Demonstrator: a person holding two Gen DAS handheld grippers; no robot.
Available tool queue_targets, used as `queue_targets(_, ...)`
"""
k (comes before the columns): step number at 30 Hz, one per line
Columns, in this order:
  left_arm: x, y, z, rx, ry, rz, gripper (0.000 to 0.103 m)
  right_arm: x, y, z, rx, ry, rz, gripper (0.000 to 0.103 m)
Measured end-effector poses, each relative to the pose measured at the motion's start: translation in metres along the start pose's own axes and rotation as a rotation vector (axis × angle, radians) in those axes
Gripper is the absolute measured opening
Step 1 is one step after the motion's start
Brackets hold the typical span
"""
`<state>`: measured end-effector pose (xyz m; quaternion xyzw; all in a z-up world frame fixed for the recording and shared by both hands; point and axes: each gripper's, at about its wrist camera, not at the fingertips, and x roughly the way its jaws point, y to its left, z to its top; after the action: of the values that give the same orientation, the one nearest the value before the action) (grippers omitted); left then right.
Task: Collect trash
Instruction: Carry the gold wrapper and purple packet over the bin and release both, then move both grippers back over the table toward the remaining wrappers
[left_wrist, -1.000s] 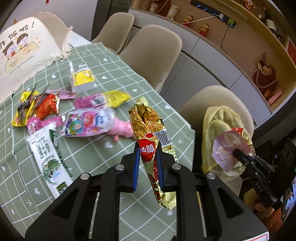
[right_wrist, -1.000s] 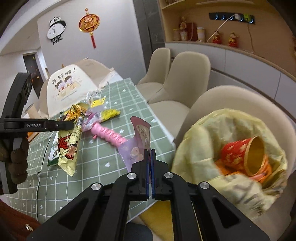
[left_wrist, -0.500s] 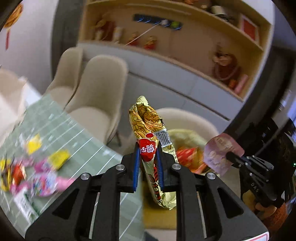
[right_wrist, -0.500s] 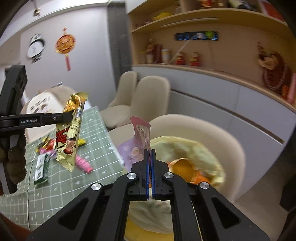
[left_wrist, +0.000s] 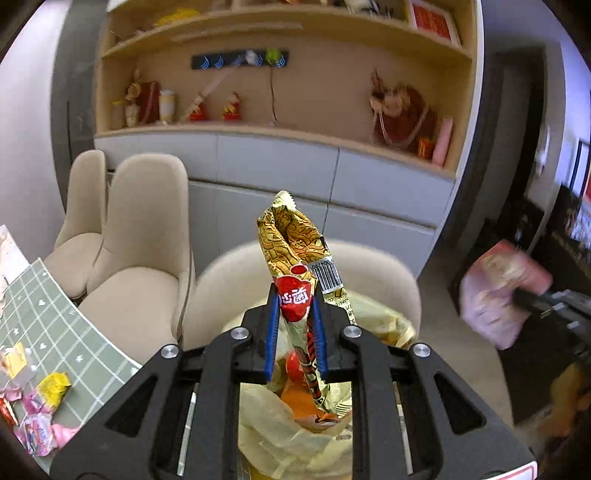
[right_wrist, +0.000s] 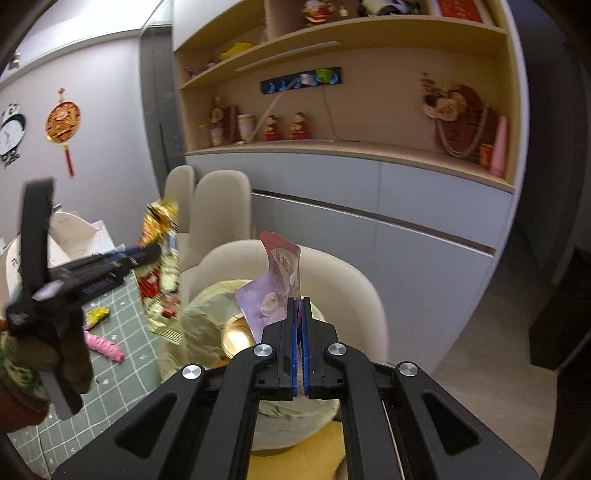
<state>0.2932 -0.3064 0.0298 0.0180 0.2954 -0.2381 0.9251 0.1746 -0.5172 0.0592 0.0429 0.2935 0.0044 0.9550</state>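
My left gripper is shut on a gold and red snack wrapper and holds it over the open yellow trash bag on a beige chair. My right gripper is shut on a purple and pink wrapper and holds it above the same bag. In the right wrist view the left gripper with its gold wrapper hangs left of the bag. In the left wrist view the right gripper's wrapper is blurred at the right. Red and orange trash lies inside the bag.
The green checked table at the left carries several wrappers, among them a yellow one and a pink one. Beige chairs stand along the table. A grey cabinet and shelves stand behind.
Both grippers have swung from the table toward the chair with their wrappers. The left gripper now sits directly over the bag's opening, and the right gripper has come closer above it.
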Motion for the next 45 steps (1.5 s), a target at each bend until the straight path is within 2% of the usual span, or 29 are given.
queue_targets(2,0.023,-0.006,-0.006,0.005,0.068,-0.015,0.015,-0.001,-0.007,-0.007,0.015,0.011,-0.018,0.004)
queue_targets(6,0.067,-0.02,-0.025,0.027,0.325,-0.045,0.014,0.002,-0.016,-0.013,0.044,0.025,-0.04,0.004)
queue_targets(9,0.076,-0.026,-0.038,0.032,0.387,-0.074,0.012,0.005,-0.019,-0.017,0.057,0.037,-0.05,0.004)
queue_targets(17,0.079,-0.024,-0.033,0.015,0.383,-0.123,0.014,0.02,-0.016,-0.018,0.069,0.065,-0.048,0.004)
queue_targets(19,0.072,-0.02,-0.029,-0.005,0.371,-0.152,0.03,0.025,-0.012,-0.014,0.062,0.068,-0.042,0.004)
queue_targets(21,0.059,-0.011,-0.024,-0.032,0.344,-0.178,0.039,0.029,-0.007,-0.012,0.052,0.069,-0.028,0.004)
queue_targets(22,0.053,-0.006,-0.021,-0.045,0.33,-0.181,0.039,0.032,-0.004,-0.011,0.046,0.071,-0.019,0.004)
queue_targets(31,0.003,0.049,-0.015,-0.168,0.232,-0.092,0.044,0.081,0.053,0.0,-0.046,0.135,0.17,0.004)
queue_targets(34,-0.008,0.066,-0.02,-0.187,0.211,-0.047,0.044,0.113,0.077,-0.004,-0.075,0.234,0.248,0.004)
queue_targets(37,-0.012,0.085,-0.025,-0.236,0.224,-0.037,0.044,0.142,0.095,-0.016,-0.11,0.343,0.292,0.004)
queue_targets(39,-0.014,0.096,-0.032,-0.261,0.234,-0.025,0.044,0.161,0.106,-0.025,-0.157,0.42,0.27,0.004)
queue_targets(42,-0.02,0.11,-0.039,-0.293,0.242,-0.012,0.044,0.182,0.097,-0.032,-0.159,0.497,0.218,0.004)
queue_targets(45,-0.026,0.12,-0.046,-0.311,0.237,0.007,0.044,0.194,0.083,-0.034,-0.148,0.535,0.165,0.004)
